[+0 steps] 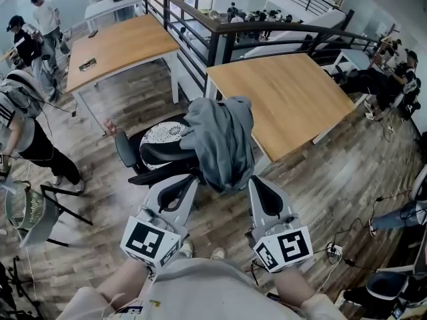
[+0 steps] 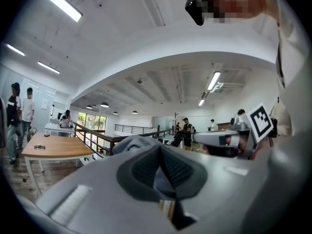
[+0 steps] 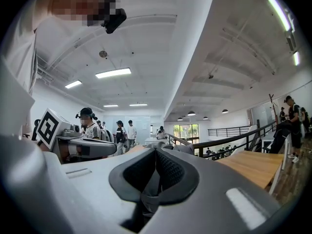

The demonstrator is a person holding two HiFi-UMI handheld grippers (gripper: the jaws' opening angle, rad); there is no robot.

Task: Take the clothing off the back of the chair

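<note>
A grey hoodie (image 1: 220,142) hangs over the back of a black office chair (image 1: 157,155), just in front of me in the head view. My left gripper (image 1: 189,182) meets its lower left edge and my right gripper (image 1: 255,182) its lower right edge. In the left gripper view the left gripper (image 2: 160,172) has its jaws shut with grey cloth pinched between the pads, and the hoodie (image 2: 134,141) bulges beyond them. The right gripper (image 3: 155,179) in its own view is likewise shut on a fold of grey cloth, with the hoodie (image 3: 183,149) just past it.
A wooden table (image 1: 287,99) stands right behind the chair and a second table (image 1: 120,45) at the back left. A dark railing (image 1: 200,39) runs between them. A person (image 1: 20,125) stands at the left beside a wire fan (image 1: 20,205). Cables (image 1: 347,245) lie on the floor at right.
</note>
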